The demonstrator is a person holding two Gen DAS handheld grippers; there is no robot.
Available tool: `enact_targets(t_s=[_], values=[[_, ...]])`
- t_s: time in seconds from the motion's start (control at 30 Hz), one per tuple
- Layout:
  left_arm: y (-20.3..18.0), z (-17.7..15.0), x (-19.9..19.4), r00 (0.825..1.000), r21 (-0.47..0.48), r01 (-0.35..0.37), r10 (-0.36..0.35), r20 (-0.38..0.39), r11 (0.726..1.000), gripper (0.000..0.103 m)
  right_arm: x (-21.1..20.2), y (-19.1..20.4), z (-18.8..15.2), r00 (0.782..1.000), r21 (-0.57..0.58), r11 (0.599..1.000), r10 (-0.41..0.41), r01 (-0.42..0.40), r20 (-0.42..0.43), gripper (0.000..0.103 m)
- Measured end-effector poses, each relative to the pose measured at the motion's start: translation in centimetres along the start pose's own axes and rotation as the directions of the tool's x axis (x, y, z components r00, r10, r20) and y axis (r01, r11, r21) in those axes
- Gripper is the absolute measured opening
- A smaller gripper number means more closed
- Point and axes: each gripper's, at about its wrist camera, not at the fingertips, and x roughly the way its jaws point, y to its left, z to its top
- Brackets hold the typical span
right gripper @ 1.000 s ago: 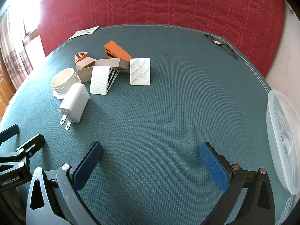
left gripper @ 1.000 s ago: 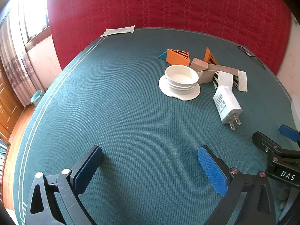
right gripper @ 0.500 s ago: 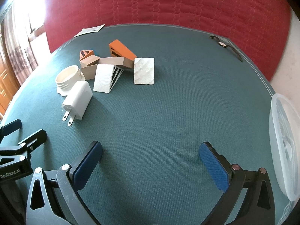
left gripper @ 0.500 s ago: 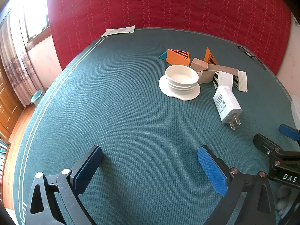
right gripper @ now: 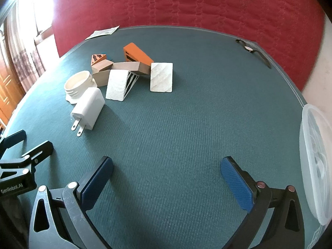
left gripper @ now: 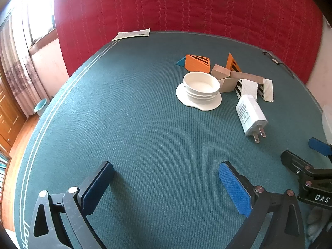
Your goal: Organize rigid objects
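Both the left gripper (left gripper: 166,178) and right gripper (right gripper: 167,174) are held wide open, empty; the charger (right gripper: 88,109) is best approached squarely across its flat sides.

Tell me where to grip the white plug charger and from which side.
Grip the white plug charger across its two long flat sides, coming from above. It lies flat with prongs pointing toward the grippers, so avoid that end; mid-body gives the fingers parallel faces.

Black tongs (left gripper: 166,184) — seemingly ribbed blue pads (left gripper: 234,188)
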Motion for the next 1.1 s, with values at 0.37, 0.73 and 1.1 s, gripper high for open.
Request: enact_targets(t_s=[0.37,0.73,1.1], values=[[2.3,0.7,-0.1,0.999,0.035,-0.034,0.034,0.006,0.999,0.103,-0.6,0.3,-0.4,0.999,-0.04,0.999,0.034,-0.034,-0.003,0.102],[4.6,0.9,-0.3,0.997,-0.006,-0.071,0.071,0.018,0.997,0.103,-2.2,3.4,2.1,0.962,-0.005,0.965,0.262,-0.262,0.081,0.08],[5.7,1.3,-0.8,0.998,-0.038,-0.059,0.06,0.027,0.998,0.103,1.0,6.8,4.1,0.955,-0.033,0.956,0.294,-0.293,0.035,0.047]])
